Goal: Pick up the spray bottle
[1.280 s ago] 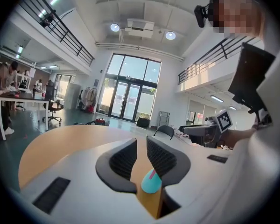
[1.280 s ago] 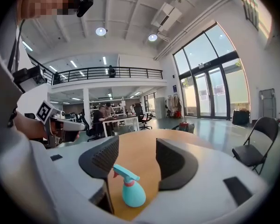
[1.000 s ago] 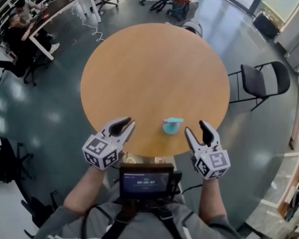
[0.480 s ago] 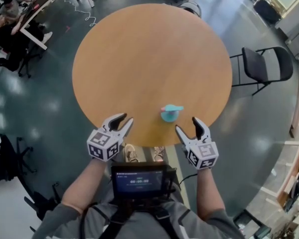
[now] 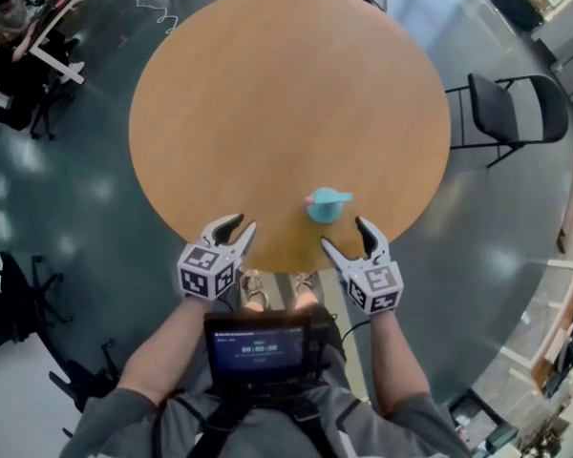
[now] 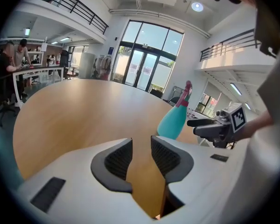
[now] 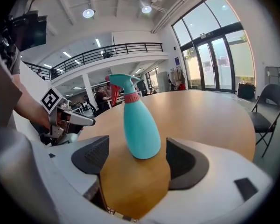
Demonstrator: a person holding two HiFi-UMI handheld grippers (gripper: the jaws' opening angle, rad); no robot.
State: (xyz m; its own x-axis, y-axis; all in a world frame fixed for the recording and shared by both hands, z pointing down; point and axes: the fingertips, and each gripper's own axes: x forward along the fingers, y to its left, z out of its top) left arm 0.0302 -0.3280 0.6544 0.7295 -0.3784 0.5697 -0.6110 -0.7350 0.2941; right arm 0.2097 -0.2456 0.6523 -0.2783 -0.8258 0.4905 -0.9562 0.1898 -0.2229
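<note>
Near the front edge of the table (image 5: 267, 84), the spray bottle (image 5: 325, 204) stands upright just ahead of the right gripper (image 5: 344, 234), whose jaws, just opening wider, touch nothing. The left gripper (image 5: 237, 224) has its jaws narrowly apart and empty. Risk: a one-sided nudge on the tapered body could topple the bottle.

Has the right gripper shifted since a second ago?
Yes. The right gripper moved left to face the spray bottle; its jaws have been opening, empty.
</note>
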